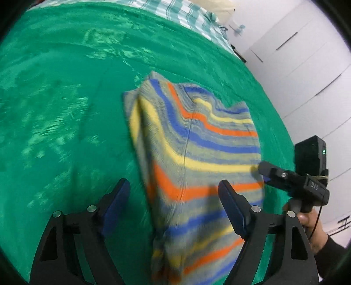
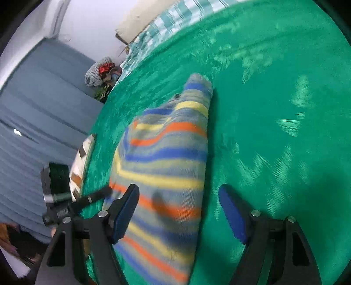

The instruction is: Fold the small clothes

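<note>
A small knitted garment with blue, orange, yellow and grey stripes point(image 1: 193, 153) lies folded on a green blanket point(image 1: 65, 109). My left gripper point(image 1: 173, 197) is open above its near part, empty. In the right wrist view the same garment point(image 2: 162, 166) lies under my right gripper point(image 2: 178, 203), which is open and empty. The right gripper point(image 1: 263, 170) also shows in the left wrist view at the garment's right edge; the left gripper point(image 2: 105, 193) shows at the garment's left edge in the right wrist view.
A checked teal and white sheet point(image 1: 186, 13) lies at the bed's far end. White cupboard doors point(image 1: 307, 54) stand to the right. A striped cushion point(image 2: 82, 162) sits at the bed's left edge, with blue curtains point(image 2: 33, 98) and a pile of things point(image 2: 101, 74) beyond.
</note>
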The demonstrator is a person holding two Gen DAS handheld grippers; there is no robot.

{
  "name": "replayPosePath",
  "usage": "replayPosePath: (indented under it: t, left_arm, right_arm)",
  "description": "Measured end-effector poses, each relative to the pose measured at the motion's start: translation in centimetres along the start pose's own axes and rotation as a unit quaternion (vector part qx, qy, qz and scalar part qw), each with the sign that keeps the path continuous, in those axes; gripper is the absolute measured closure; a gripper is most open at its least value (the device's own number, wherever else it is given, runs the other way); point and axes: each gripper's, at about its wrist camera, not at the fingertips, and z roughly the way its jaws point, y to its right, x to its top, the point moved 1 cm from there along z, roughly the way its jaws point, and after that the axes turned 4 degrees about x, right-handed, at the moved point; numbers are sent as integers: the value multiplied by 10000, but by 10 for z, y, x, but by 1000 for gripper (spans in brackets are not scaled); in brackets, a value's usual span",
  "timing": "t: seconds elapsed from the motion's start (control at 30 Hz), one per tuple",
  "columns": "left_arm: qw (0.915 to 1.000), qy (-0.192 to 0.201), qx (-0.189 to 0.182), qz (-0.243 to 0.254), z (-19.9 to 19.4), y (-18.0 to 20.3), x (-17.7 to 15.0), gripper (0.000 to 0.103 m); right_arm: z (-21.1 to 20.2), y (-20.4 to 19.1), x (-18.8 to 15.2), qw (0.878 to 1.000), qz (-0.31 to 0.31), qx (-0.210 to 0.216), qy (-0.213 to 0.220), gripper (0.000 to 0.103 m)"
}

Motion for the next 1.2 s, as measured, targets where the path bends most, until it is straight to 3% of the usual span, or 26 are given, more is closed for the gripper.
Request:
replayPosePath:
  t: [0.03, 0.07, 0.1, 0.13, 0.23, 0.53, 0.57, 0.63, 0.7, 0.73, 0.77, 0.83, 0.87, 0.9, 0.97, 1.0, 1.03, 1.1, 1.2]
  left_arm:
    - [9999, 85, -61, -50, 3, 0, 1, 30]
    - [9998, 96, -115, -137, 7, -1, 2, 68]
    - [9995, 19, -162, -258, 11, -2, 2, 85]
    - [9992, 53, -156, -359, 10, -3, 3, 85]
    - [9993, 362, 53, -52, -8, 16, 1, 87]
    - [9925, 1163, 96, 372, -96, 54, 27, 87]
    - [9927, 1147, 115, 362, -98, 52, 30, 86]
    - [9955, 891, 248, 212, -85, 44, 32, 73]
    - [9970, 502, 592, 4, -56, 30, 25, 31]
    - [9959, 326, 847, -42, -43, 21, 15, 30]
    - [9933, 212, 1138, -38, -37, 15, 4, 32]
    - [9884, 320, 1483, 61, -45, 10, -16, 32]
    - [9845, 487, 1675, 187, -56, 12, -25, 27]
    - [9798, 597, 1881, 309, -65, 16, -31, 19]
    - [9587, 935, 2583, 740, -87, 35, -45, 8]
    - [9463, 1111, 2883, 951, -95, 45, -51, 6]
    - [9285, 1376, 3225, 1221, -107, 63, -61, 5]
    - [9152, 1570, 3478, 1292, -122, 77, -72, 1]
    - [9028, 1554, 3883, 999, -140, 100, -94, 1]
  right_arm:
    - [7, -2, 1, 9999, -19, 124, -20, 39]
    - [17, -4, 2, 9998, -59, 182, -104, 45]
    - [27, -10, 1, 9996, -181, 14, -206, 61]
    - [31, -16, 1, 9989, -328, -228, -231, 75]
    - [21, -39, 1, 9974, -611, -390, -41, 81]
    - [-31, -120, 23, 9917, -1128, 109, 607, 82]
    - [-30, -121, 26, 9923, -1075, 119, 603, 82]
    - [-23, -117, 29, 9941, -960, -3, 502, 81]
    - [-9, -97, 27, 9966, -746, -302, 184, 78]
    - [0, -85, 25, 9963, -632, -584, 0, 72]
    - [7, -67, 20, 9927, -488, -1086, -190, 64]
    - [-1, -48, 8, 9806, -458, -1891, -230, 21]
    - [-13, -48, 2, 9782, -600, -1987, -69, 20]
    - [-20, -50, -2, 9768, -713, -2021, 9, 19]
    - [-42, -63, -18, 9677, -1049, -2287, 155, 13]
    - [-53, -71, -27, 9630, -1204, -2403, 221, 6]
    - [-65, -82, -38, 9598, -1344, -2448, 293, 4]
    - [-82, -97, -54, 9584, -1434, -2443, 353, 4]
    - [-109, -122, -84, 9548, -1467, -2549, 430, 3]
